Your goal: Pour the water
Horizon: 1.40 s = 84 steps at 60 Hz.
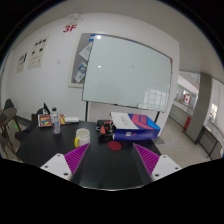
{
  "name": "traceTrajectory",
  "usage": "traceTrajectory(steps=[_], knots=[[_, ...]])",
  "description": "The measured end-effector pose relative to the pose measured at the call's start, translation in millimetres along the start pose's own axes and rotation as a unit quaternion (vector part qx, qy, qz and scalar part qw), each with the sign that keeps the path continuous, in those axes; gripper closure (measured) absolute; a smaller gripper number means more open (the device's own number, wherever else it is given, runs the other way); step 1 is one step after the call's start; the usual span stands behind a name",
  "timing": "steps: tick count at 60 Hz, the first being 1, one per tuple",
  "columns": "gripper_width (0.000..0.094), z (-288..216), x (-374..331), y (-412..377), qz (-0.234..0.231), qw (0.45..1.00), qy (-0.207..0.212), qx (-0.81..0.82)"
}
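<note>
Cup left of box

Office meeting room, large whiteboard, dark table, wall notices

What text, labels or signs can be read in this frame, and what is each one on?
"3F": red characters on the wall, above the whiteboard.
Posters on the wall: print too small to read.
Box on the table: markings too blurred to read.
Bottle and yellow cup: no legible label.
The gripper is open, bearing no text.
</note>
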<state>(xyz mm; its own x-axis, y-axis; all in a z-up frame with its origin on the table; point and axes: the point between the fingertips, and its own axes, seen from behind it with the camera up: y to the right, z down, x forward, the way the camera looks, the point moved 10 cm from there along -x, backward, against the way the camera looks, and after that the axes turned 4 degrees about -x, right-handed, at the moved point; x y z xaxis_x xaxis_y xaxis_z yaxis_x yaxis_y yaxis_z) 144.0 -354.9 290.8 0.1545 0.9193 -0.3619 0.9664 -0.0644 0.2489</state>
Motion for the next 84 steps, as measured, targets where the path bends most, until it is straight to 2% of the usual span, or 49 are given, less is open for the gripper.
traceTrajectory(steps=[8, 22, 29, 37, 45, 52, 60, 63, 67, 70, 76, 80, 84], knots=[[0.0090, 17.5, 8.3, -16.3, -0.008, 1.000, -0.024, -0.006], [0.0091, 80.1, 64.6, -116.4, -0.028, 0.996, -0.079, -0.007], [0.0090, 84.3, 92.5, -189.6, -0.054, 0.994, -0.091, 0.019], [0.0090, 61.5, 144.4, -277.1, -0.091, 0.991, -0.078, 0.052], [0.0088, 23.2, 212.0, -336.6, -0.103, 0.992, -0.044, 0.059], [0.0088, -7.7, 273.5, -365.9, -0.106, 0.992, -0.015, 0.061], [0.0093, -30.1, 332.3, -379.3, -0.090, 0.994, 0.008, 0.063], [0.0122, -34.6, 348.6, -382.6, -0.082, 0.994, 0.014, 0.064], [0.0219, -37.2, 362.7, -388.8, -0.084, 0.994, 0.020, 0.060], [0.0386, -36.5, 370.6, -391.5, -0.084, 0.995, 0.026, 0.053], [0.0453, -36.6, 373.0, -390.9, -0.080, 0.994, 0.044, 0.052], [0.0524, -36.6, 372.4, -391.2, -0.080, 0.994, 0.047, 0.054], [0.0558, -37.1, 371.7, -390.6, -0.086, 0.994, 0.049, 0.052]])
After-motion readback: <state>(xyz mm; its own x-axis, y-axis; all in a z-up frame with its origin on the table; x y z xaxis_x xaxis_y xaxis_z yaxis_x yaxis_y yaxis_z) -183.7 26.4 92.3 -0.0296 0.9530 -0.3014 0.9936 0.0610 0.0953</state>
